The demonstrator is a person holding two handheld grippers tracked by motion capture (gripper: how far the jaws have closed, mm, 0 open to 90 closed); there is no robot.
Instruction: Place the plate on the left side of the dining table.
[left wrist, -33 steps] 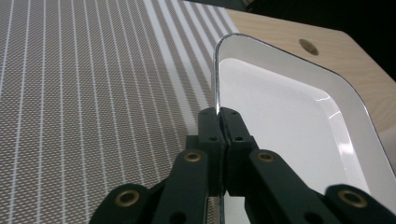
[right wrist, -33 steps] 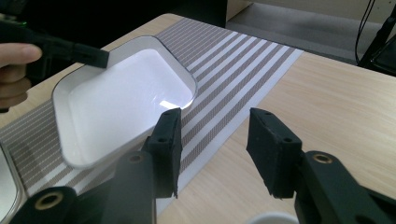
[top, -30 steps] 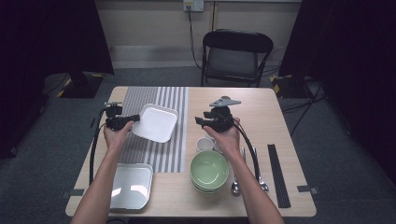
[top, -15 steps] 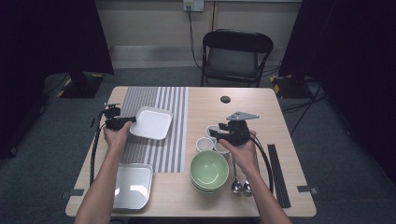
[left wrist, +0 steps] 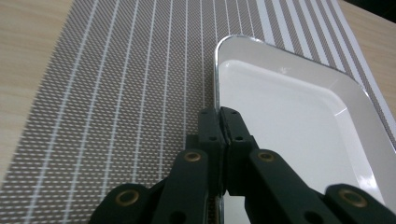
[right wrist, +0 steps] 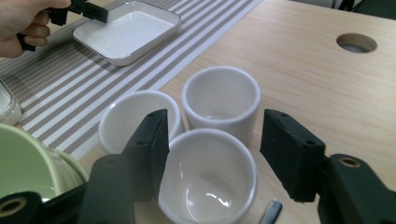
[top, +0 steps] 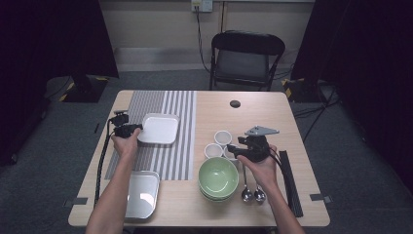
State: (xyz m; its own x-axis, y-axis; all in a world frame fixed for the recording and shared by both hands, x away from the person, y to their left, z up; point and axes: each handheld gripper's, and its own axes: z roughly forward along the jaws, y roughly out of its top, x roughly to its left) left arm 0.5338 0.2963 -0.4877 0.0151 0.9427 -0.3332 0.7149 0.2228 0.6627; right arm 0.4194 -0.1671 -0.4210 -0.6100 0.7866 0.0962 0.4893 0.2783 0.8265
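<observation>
Left gripper (top: 127,130) clamped on the near-left rim of the white rectangular shallow dish (top: 158,129), which lies flat on the grey-and-white striped woven placemat (top: 168,105). Right gripper (right wrist: 212,140) has jaws apart, just been opening, straddling the nearest of three small white ceramic cups (right wrist: 208,175); pads not pressing it. Cups clustered, touching, just beside the pale green bowl (top: 218,176) on the wooden table (top: 263,109). Two metal spoons (top: 252,192) near the right hand.

Green bowl (top: 218,177) near the table's (top: 253,105) front edge; two spoons (top: 252,191) just right of that bowl, black strip (top: 290,184) farther right, metal tray (top: 141,194) well left. Chair (top: 247,57) beyond the bowl, behind the table.
</observation>
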